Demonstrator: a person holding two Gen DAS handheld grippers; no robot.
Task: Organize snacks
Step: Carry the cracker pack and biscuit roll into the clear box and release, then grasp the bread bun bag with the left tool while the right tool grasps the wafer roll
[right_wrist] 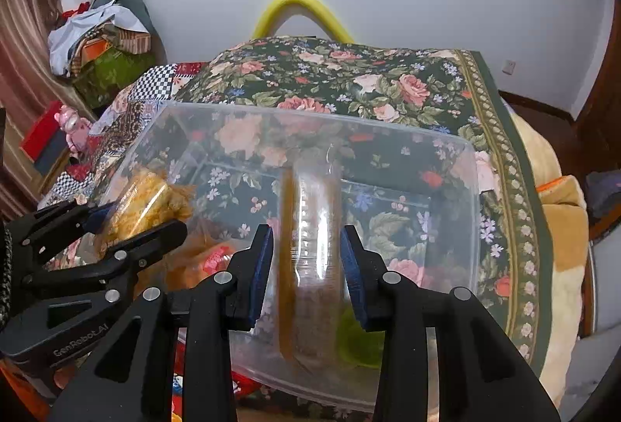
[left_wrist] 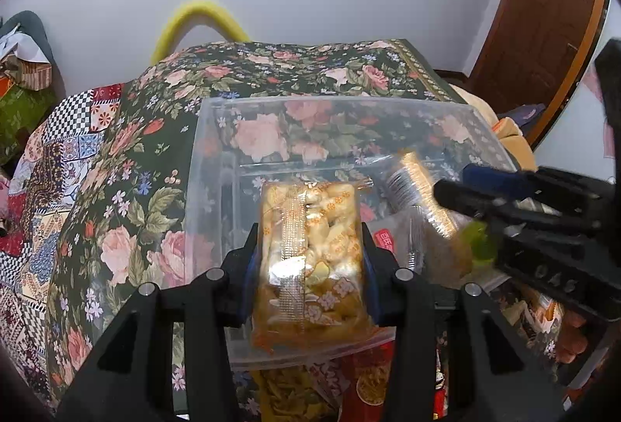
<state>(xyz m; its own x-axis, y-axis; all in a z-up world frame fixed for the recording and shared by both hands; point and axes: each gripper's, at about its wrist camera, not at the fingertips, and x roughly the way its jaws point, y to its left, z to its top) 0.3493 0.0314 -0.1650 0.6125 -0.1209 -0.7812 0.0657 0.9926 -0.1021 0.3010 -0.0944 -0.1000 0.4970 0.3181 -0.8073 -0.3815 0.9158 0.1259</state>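
1. Bed (right_wrist: pixel 388 80), flowered cover, fills the middle of both views. On it a clear bin (left_wrist: pixel 209 158), open top. Its floor looks bare through the plastic; nothing lies flat in it yet.
2. Progress, as a judgement: early. Both packets are held over or just inside the bin, neither set down. More wrappers, red and yellow, show at the bottom edge of the left view, outside the bin, still to be sorted.
3. Left gripper (left_wrist: pixel 310 263): fingers pressed on the sides of a yellow snack bag (left_wrist: pixel 310 247). Bag centre frame, long axis running away from the camera, far end toward the bin's back wall.
4. Right gripper (right_wrist: pixel 306 267): fingers close at either side of a clear sleeve of brown biscuits (right_wrist: pixel 310 247), blurred, so contact uncertain. Edge-on, long axis also pointing away into the bin.
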